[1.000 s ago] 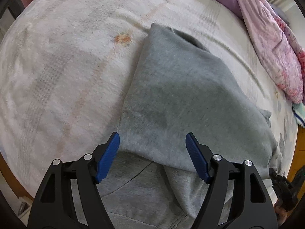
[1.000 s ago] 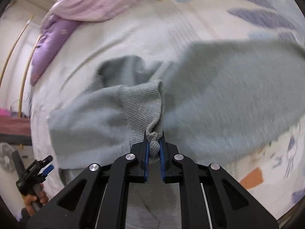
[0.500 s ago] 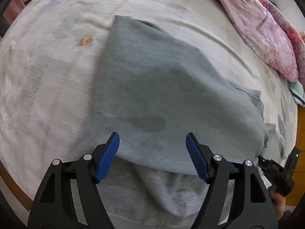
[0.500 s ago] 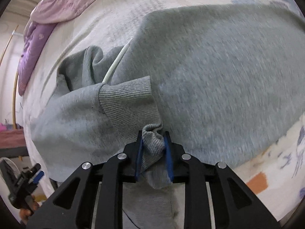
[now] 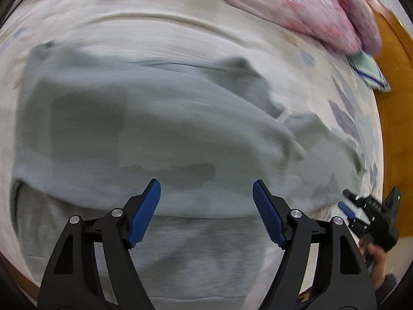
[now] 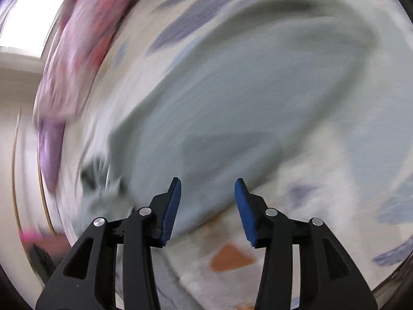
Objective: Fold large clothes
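Note:
A grey sweatshirt [image 5: 144, 129] lies folded on the pale patterned bed cover [image 5: 155, 31], its ribbed cuff [image 5: 286, 152] resting on the body. My left gripper [image 5: 206, 214] is open and empty above the near fold of the sweatshirt. The right wrist view is heavily blurred; there the sweatshirt [image 6: 245, 98] fills the middle. My right gripper [image 6: 207, 211] is open and empty over the sweatshirt's near edge. It also shows at the far right of the left wrist view [image 5: 361, 211], held in a hand.
A pink floral quilt [image 5: 296, 2] lies bunched at the far side of the bed, with a light green folded cloth [image 5: 369, 72] beside it. A wooden bed frame [image 5: 395, 118] runs along the right. The quilt [image 6: 85, 33] also shows in the right wrist view.
My right gripper has opened and let go of the sleeve cuff, which now lies on the sweatshirt. Both cameras have swung quickly; the left one has turned to the right.

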A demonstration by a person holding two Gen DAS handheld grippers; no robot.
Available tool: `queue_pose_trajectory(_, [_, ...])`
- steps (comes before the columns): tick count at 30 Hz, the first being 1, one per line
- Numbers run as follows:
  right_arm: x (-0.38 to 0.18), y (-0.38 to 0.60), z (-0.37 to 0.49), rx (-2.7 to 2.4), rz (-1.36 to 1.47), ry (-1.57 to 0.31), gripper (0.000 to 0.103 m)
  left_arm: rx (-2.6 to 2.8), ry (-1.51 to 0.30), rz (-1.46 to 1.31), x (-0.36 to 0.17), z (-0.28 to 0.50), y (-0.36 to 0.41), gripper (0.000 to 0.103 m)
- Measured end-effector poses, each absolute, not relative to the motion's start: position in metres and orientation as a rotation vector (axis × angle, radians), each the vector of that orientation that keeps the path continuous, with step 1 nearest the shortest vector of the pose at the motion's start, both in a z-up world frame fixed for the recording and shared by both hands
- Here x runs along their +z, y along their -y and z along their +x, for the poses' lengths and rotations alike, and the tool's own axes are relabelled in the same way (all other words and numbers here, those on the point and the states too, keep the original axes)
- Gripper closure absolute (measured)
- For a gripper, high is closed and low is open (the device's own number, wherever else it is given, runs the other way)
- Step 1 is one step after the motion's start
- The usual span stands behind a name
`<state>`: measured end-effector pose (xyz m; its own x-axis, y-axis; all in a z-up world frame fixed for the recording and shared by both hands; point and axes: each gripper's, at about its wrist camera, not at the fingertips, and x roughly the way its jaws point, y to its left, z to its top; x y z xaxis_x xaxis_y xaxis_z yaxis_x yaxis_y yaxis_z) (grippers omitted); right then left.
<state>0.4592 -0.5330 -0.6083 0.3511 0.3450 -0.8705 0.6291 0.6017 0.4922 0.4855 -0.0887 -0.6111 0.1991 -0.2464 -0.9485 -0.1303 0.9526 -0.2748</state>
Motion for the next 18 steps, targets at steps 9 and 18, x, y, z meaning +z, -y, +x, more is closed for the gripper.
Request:
queue_pose_trajectory(9, [-0.631,0.651,0.426,-0.478,1.244,-1.057,0.058,-0.182,-1.397,-0.243,-0.623,0.507,0.170,0.029])
queue_pose_trajectory(18, [-0.659,0.675,0.433,-0.486,1.386,-1.009,0.056,-0.229,-1.497,-0.174,-0.659,0.522,0.206,0.042])
